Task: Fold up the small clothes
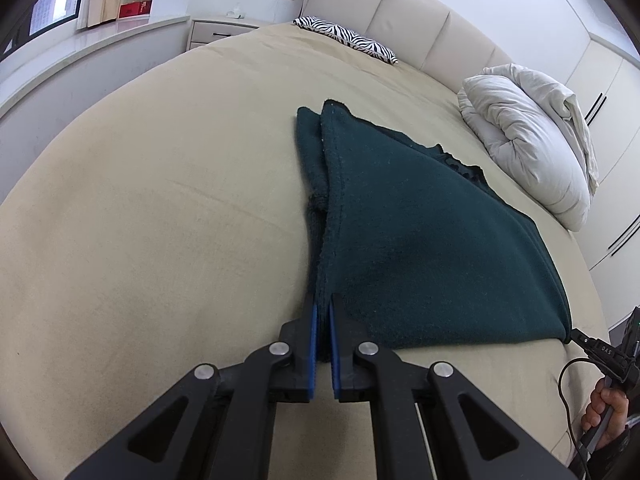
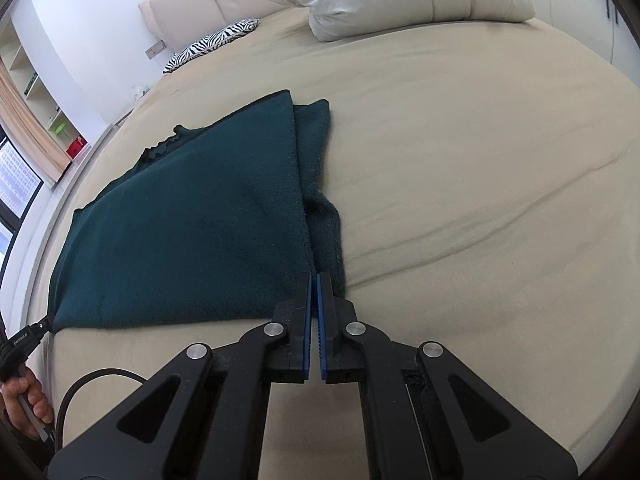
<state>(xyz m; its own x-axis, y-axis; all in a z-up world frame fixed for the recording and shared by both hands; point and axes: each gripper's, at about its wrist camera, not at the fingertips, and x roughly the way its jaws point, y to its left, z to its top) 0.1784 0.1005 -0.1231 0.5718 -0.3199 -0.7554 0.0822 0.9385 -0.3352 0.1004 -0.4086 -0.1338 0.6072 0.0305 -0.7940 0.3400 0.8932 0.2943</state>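
Here both grippers, left gripper [image 1: 323,312] and right gripper [image 2: 314,280], pinch the green garment [image 1: 420,232] (lettering unreadable).

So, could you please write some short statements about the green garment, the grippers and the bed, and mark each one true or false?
1. The dark green garment lies on a beige bed sheet. True.
2. Both grippers stand wide open above the garment. False: the left gripper and the right gripper are each shut on a near corner of the garment.
3. A zebra-print pillow lies near the headboard. True.
4. The white duvet covers the garment. False: it is bunched up apart from it, by the headboard.
5. The garment is red. False: it is dark green.
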